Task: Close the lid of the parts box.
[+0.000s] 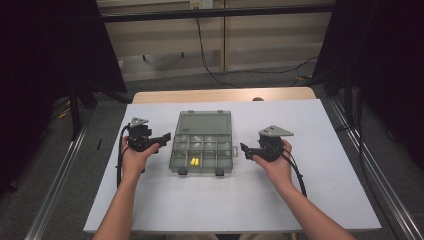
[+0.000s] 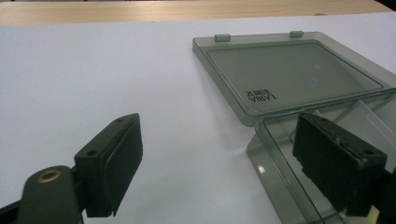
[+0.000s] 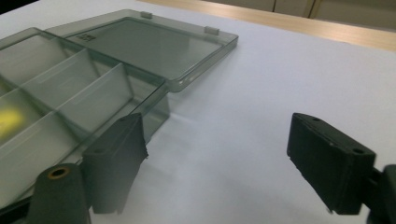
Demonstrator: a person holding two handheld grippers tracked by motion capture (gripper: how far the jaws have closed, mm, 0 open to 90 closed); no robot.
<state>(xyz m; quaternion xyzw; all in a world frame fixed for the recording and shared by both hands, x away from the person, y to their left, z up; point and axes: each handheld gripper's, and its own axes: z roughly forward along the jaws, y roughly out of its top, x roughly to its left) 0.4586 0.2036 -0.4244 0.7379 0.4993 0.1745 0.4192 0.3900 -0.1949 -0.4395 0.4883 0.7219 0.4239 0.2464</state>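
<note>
I am seeing the organizer box (image 1: pixel 201 145) lying mid-desk, lid (image 1: pixel 204 121) already flat open behind it, yellow pieces (image 1: pixel 194 161) sitting in a front compartment. Closing or emptying is probably waiting. My left gripper (image 1: pixel 162 137) and right gripper (image 1: pixel 245 149) are flanking it, jaws wide, gripping nothing, with bare white desk (image 1: pixel 325 165) spreading around.

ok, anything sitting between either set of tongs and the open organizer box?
Nothing visible. The left tongs and right tongs flank the organizer box with bare white table cover between on each side. Both stand open and empty. The box's lid lies flat behind it, out of the way.
</note>
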